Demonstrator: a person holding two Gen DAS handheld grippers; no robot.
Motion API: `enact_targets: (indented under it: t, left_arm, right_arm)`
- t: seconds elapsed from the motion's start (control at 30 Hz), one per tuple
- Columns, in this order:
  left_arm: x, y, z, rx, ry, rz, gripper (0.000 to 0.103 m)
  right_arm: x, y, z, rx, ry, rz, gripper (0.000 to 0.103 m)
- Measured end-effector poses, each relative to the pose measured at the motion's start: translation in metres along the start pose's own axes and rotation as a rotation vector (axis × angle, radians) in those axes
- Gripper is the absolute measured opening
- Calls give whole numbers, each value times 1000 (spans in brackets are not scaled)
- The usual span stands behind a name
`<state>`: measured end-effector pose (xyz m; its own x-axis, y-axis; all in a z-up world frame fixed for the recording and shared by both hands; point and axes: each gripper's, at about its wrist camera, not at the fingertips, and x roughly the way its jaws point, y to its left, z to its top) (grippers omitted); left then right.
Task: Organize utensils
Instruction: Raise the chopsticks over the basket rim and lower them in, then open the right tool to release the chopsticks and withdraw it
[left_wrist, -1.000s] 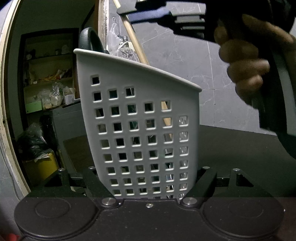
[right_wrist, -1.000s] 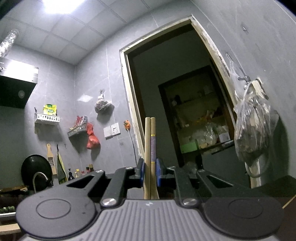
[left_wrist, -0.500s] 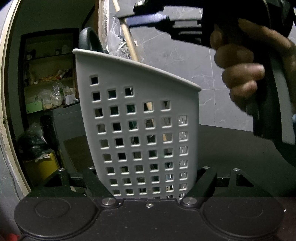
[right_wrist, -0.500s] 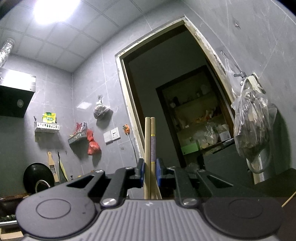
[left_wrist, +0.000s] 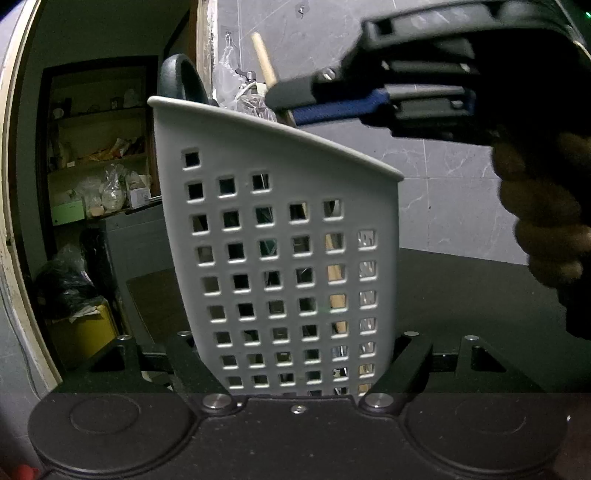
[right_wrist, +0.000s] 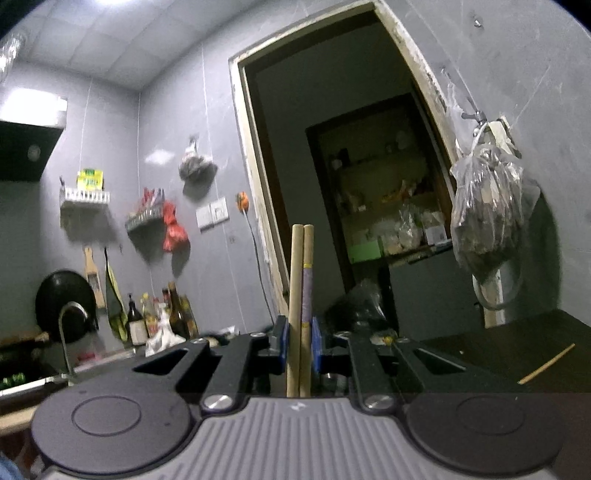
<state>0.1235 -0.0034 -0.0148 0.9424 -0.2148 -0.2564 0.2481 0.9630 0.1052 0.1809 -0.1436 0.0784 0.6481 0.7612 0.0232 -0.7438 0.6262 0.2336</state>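
The white perforated utensil holder (left_wrist: 284, 258) stands upright on the dark countertop (left_wrist: 480, 295) and serves as the landmark. To its left a doorway opens on cluttered shelves (left_wrist: 96, 147). A dark curved handle (left_wrist: 184, 79) rises behind the holder's high left rim. The left gripper (left_wrist: 295, 369) clamps the holder's base, its fingers (left_wrist: 192, 365) pressing the walls on both sides. Through the holder's square holes on its right side, pale wood and metal pieces show inside. Above the holder's rim, the right gripper (left_wrist: 295, 99) comes in from the right, borne by a hand (left_wrist: 546, 214), its blue-padded fingers narrow on a pair of wooden chopsticks (left_wrist: 264, 55) whose lower part runs down into the holder. In the right wrist view the same gripper (right_wrist: 299, 341) pinches the chopsticks (right_wrist: 301, 288) upright. Well to the right, one loose chopstick (right_wrist: 546, 363) lies on the countertop (right_wrist: 517, 339).
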Motion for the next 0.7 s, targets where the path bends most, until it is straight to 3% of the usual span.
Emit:
enact_targets:
  t: [0.13,0.4,0.47,0.7]
  left_arm:
    - [0,-1,0,2,1,2,78]
    - [1,-1,1,2,2,-3,78]
    - [1,0,1,1,3,-6,78]
    - [1,3,2,6,6,-10,78]
  right_arm:
    - [-6,3,-6,-35,57,2,17]
    - [-36,4,-2,-61,46,-10,66]
    - [-47,1,1,-64,35,-60,81]
    - [-65,-31,-5,-48,153,-298,92]
